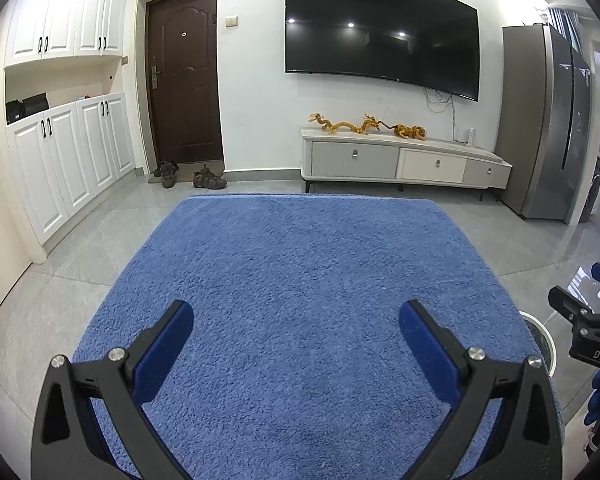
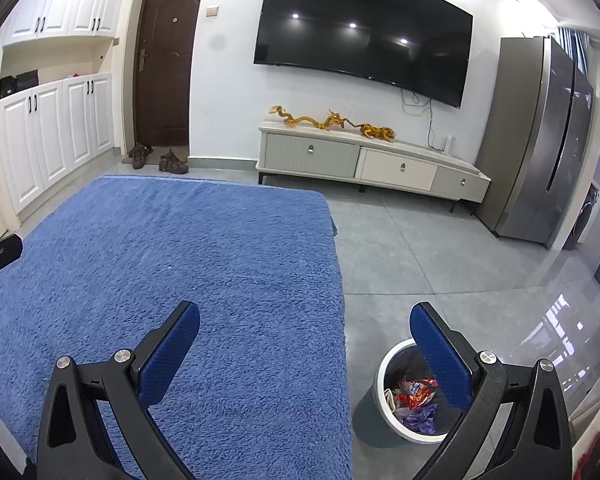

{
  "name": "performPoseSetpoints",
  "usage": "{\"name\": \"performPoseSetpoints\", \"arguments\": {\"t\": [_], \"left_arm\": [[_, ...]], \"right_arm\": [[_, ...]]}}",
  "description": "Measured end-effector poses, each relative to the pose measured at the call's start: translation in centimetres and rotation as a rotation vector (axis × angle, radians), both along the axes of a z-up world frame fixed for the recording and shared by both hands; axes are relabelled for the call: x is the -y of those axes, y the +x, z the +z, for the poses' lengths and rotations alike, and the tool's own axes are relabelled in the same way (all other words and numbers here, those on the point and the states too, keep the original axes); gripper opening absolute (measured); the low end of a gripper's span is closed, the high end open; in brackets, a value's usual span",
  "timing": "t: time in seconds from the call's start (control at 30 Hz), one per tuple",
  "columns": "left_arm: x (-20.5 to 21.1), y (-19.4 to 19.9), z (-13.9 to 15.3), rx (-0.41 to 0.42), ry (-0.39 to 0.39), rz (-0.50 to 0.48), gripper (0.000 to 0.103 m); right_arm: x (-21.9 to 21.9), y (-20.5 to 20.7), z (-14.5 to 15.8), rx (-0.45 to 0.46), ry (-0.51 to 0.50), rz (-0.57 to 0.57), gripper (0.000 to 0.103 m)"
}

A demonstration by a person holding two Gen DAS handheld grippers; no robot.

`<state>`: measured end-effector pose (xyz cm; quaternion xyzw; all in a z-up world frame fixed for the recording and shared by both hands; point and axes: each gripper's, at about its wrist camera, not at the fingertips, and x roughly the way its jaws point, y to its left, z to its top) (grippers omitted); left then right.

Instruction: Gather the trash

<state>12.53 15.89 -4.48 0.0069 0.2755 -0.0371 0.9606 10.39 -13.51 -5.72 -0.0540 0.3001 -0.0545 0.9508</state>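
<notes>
Left tongs (image 1: 296,332) of mine gape wide and empty over the blue-covered surface (image 1: 300,260), while my right tongs (image 2: 305,334), equally wide and empty, straddle its edge above the floor bin (image 2: 384,372) holding wrappers (image 2: 416,394).

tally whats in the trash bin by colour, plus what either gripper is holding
Inside the round white-rimmed trash bin:
red crumpled wrapper: 1
purple crumpled wrapper: 1
white paper scrap: 1
Held by left gripper or right gripper, jaws open: 0
Total: 3
</notes>
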Motion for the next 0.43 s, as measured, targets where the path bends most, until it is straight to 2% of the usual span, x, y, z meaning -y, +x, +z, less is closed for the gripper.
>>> {"name": "performPoseSetpoints", "arguments": {"t": [0.43], "left_arm": [[-1.04,-0.19,-0.68,-0.013,-0.002,0.013,0.103]], "right_arm": [[-1.00,-0.59,-0.08,-0.015,-0.010,0.014,0.103]]}}
